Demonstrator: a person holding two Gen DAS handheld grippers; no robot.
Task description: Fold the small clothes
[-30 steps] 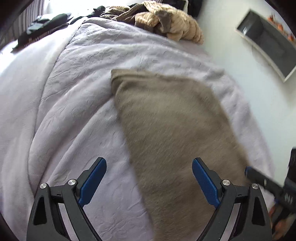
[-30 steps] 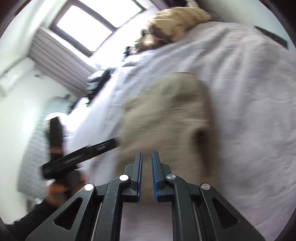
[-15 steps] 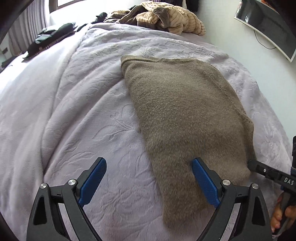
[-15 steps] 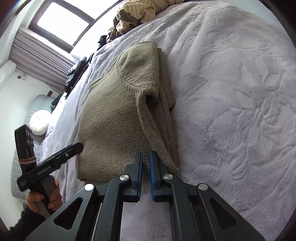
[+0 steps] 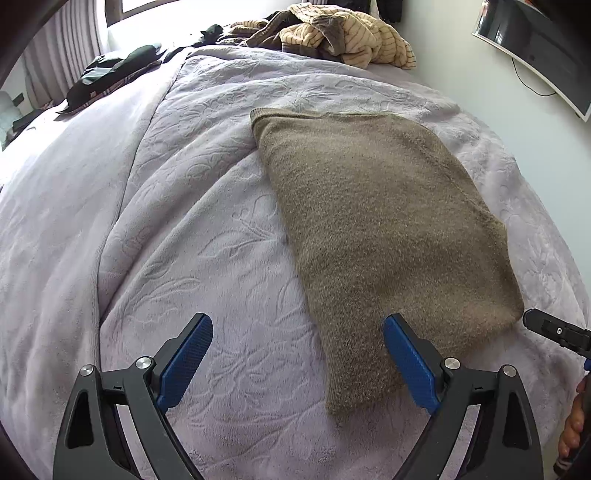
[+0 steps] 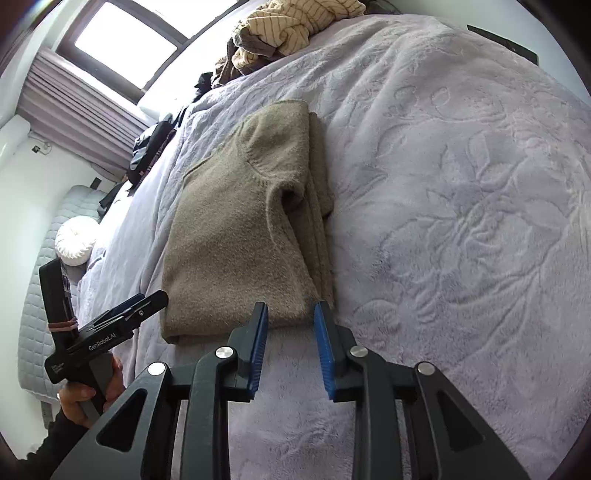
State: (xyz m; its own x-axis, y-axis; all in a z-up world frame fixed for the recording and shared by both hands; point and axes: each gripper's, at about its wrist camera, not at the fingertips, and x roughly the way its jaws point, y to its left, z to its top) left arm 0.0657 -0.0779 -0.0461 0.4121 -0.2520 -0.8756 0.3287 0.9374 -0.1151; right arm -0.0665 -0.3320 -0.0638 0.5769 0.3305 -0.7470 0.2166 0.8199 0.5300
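Observation:
A folded taupe knit sweater (image 5: pixel 380 229) lies flat on the lilac bedspread (image 5: pixel 207 229); it also shows in the right wrist view (image 6: pixel 236 236) with its folded layers stacked on its right side. My left gripper (image 5: pixel 297 343) is wide open and empty, hovering over the sweater's near left edge. My right gripper (image 6: pixel 290 314) is partly open and empty, just at the sweater's near edge. The right gripper's tip shows at the right of the left wrist view (image 5: pixel 554 330), and the left gripper shows in the right wrist view (image 6: pixel 110 325).
A pile of striped beige clothes (image 5: pixel 343 33) lies at the far end of the bed, also in the right wrist view (image 6: pixel 295 26). Dark garments (image 5: pixel 110 74) lie at the far left. A wall screen (image 5: pixel 535 48) hangs at right. A round white cushion (image 6: pixel 75 240) sits on a sofa.
My right gripper has opened and let go of the sweater, which now lies still and flat. The left gripper has stayed open and drawn back a little.

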